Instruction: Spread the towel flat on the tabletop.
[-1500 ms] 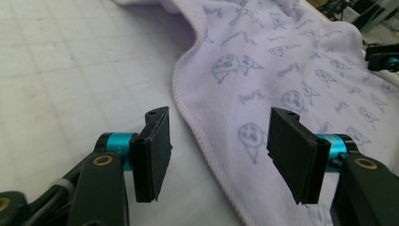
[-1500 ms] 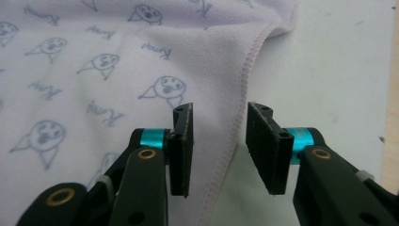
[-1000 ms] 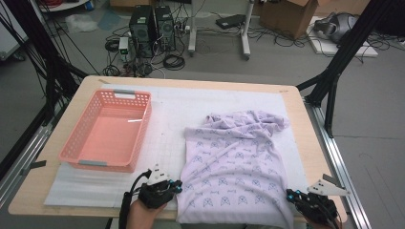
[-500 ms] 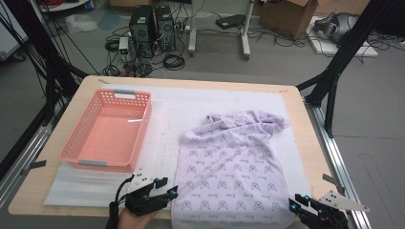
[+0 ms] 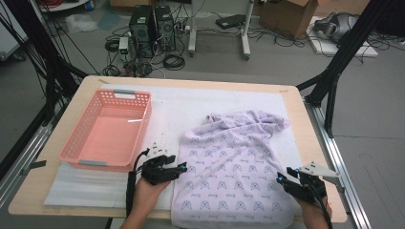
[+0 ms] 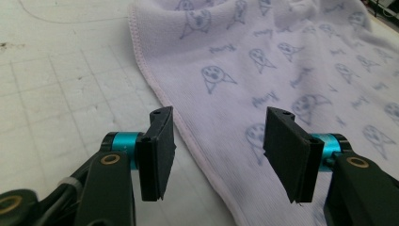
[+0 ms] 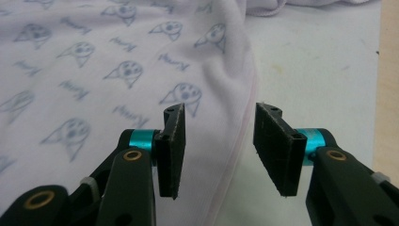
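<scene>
Towel [image 5: 233, 171] of pale lilac terry cloth, printed with small grey cartoon faces and words, lies spread over the right half of the white foam sheet [image 5: 172, 102] that covers the light wooden surface [image 5: 86, 83]. Its near part lies flat, with its near edge at the surface's front edge, while its far end is bunched into loose folds.

The left tongs [image 5: 181, 168], in the left hand [image 5: 143, 194], sit low at the towel's left hem, near its front corner. In the left gripper view the left tongs [image 6: 216, 150] stand apart, having just been opening; the hemmed edge runs on the foam between the two black pads, and neither pad presses on it.

The right tongs [image 5: 281, 179] sit at the towel's right hem, close to the front right corner, with a grey three-cornered plate on top. In the right gripper view the right tongs [image 7: 219, 148] also stand apart after just opening, and the pink-tinged hem passes between the pads on the foam without being pinched.

A salmon-pink plastic basket [image 5: 76, 152] with perforated walls stands on the left part of the foam, just beyond the left tongs and apart from the towel.
</scene>
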Available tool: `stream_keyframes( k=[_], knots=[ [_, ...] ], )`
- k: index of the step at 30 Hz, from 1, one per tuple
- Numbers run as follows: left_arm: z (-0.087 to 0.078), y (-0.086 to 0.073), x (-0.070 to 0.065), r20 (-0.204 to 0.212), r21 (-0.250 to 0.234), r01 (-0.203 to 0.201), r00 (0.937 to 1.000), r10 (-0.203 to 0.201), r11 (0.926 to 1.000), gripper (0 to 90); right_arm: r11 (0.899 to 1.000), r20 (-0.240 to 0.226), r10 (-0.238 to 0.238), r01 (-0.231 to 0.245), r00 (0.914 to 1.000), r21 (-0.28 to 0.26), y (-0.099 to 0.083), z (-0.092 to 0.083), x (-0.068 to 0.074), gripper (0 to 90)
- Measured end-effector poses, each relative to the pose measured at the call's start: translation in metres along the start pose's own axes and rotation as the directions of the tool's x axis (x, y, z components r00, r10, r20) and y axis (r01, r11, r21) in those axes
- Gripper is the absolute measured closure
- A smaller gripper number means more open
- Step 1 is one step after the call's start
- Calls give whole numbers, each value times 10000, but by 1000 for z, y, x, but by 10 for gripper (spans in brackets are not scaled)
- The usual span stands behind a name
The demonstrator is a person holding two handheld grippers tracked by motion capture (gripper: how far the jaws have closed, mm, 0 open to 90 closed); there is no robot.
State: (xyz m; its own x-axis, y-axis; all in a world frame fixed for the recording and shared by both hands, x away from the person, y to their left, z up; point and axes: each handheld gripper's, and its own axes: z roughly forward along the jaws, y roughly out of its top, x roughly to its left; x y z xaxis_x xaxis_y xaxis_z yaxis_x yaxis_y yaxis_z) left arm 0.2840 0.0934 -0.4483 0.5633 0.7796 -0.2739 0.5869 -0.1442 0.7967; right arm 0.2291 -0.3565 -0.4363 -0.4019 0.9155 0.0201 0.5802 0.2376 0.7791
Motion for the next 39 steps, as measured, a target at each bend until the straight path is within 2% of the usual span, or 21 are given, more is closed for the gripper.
stream_keyframes(
  k=[3, 4, 5, 6, 7, 8, 9, 10, 12, 20, 23, 25, 30, 31, 33, 34, 35, 37, 39],
  knots=[
    [10, 4, -2, 20, 349, 11, 10000, -12, 9994, 438, 9999, -21, 9, -9, 10000, 127, 6, 15, -2, 511],
    [13, 3, -4, 103, 488, -118, 9999, 113, 9987, 443, 9998, 8, -44, 44, 10000, 217, 7, 19, -1, 519],
    [15, 3, -8, -106, 490, -512, 9986, 517, 9975, 455, 9992, 4, -164, 163, 9999, 356, 8, 23, 0, 559],
    [15, 2, -11, -432, 552, -854, 9952, 878, 9948, 495, 9985, -65, -279, 281, 9996, 466, 7, 27, 2, 607],
    [14, 2, -12, -750, 543, -968, 9921, 1007, 9938, 578, 9983, -71, -437, 439, 9990, 396, 7, 28, 3, 680],
    [13, 1, -11, -777, 621, -946, 9920, 993, 9936, 694, 9981, -244, -443, 453, 9987, 407, 8, 28, 4, 776],
    [12, 1, -9, -602, 623, -754, 9950, 792, 9952, 805, 9979, -324, -479, 493, 9983, 430, 8, 27, 5, 832],
    [10, 0, -8, -494, 665, -668, 9963, 701, 9955, 846, 9973, -317, -556, 570, 9980, 461, 8, 26, 5, 846],
    [5, -4, -9, -401, 584, -555, 9975, 579, 9967, 855, 9969, -414, -553, 574, 9976, 529, 6, 22, 5, 857],
    [-28, -24, -15, 264, 43, -404, 9988, 402, 9992, 854, 9977, -913, -459, 502, 9948, 447, -10, -8, 5, 859],
    [-35, -28, -19, 510, 42, -517, 9974, 514, 9987, 853, 9980, -1160, -358, 415, 9926, 471, -18, -17, 7, 859],
    [-41, -32, -22, 698, -7, -526, 9962, 525, 9986, 854, 9973, -1235, -458, 526, 9913, 520, -23, -24, 9, 861],
    [-51, -39, -29, 1210, -67, -714, 9901, 717, 9974, 843, 9968, -1466, -366, 465, 9885, 647, -33, -40, 12, 862],
    [-52, -38, -30, 1287, -284, -833, 9879, 863, 9961, 807, 9964, -1497, -371, 481, 9880, 699, -34, -41, 12, 861],
    [-47, -32, -28, 1270, -660, -695, 9889, 775, 9954, 586, 9973, -1463, -261, 357, 9889, 636, -31, -42, 10, 802],
    [-43, -28, -26, 1182, -677, -585, 9908, 662, 9960, 521, 9987, -1397, -118, 185, 9901, 469, -27, -42, 9, 748],
    [-39, -23, -24, 1072, -682, -496, 9926, 567, 9964, 489, 9996, -1314, -43, 79, 9913, 268, -21, -41, 8, 696],
    [-29, -14, -19, 914, -655, -453, 9945, 512, 9968, 476, 9999, -1151, -18, 6, 9933, -100, -11, -38, 8, 669],
    [-19, -5, -12, 881, -571, -267, 9956, 317, 9980, 471, 9997, -893, -176, 159, 9959, -190, -2, -30, 8, 634]
  ],
)
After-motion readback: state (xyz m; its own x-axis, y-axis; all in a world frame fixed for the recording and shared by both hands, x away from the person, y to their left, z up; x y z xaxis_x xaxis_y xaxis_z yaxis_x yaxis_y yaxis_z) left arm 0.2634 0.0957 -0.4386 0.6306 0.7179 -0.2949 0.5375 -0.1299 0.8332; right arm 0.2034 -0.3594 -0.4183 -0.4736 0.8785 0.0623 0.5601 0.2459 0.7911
